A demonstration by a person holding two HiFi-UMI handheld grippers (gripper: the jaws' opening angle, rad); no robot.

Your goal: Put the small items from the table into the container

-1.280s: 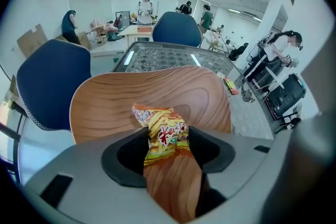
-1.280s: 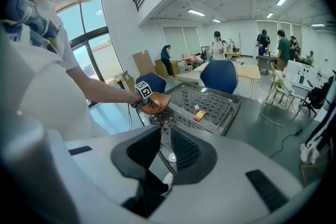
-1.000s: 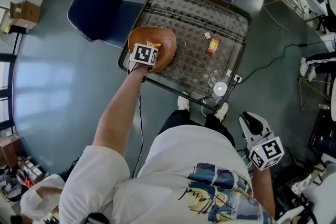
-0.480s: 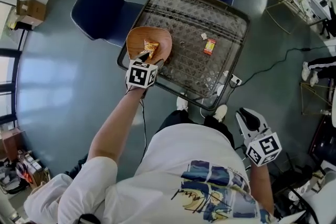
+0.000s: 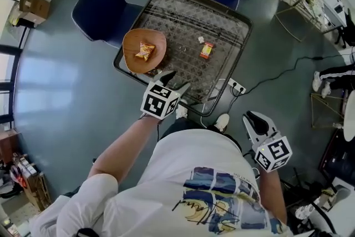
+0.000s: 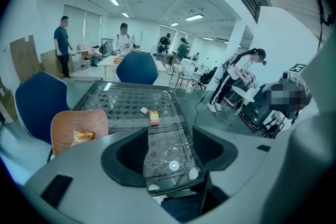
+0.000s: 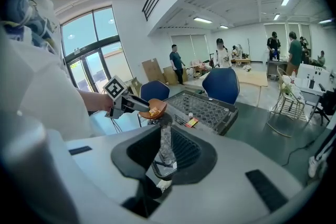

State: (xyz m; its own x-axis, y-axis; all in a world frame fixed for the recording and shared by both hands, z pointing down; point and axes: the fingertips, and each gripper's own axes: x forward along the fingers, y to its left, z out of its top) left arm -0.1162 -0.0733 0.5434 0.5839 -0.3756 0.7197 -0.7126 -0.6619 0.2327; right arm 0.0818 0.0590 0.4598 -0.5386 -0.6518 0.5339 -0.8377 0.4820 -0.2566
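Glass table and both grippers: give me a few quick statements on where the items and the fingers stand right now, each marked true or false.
1. The orange snack packet lies inside the round wooden bowl. True.
2. Nothing loose lies on the patterned glass table outside the bowl. False: a small red packet and a small white item lie on it, to the right of the bowl.
3. The left gripper has its fingers apart with nothing between them. True.
4. The right gripper hovers over the bowl. False: it is off the table, low at the person's right side, with nothing between its fingers.
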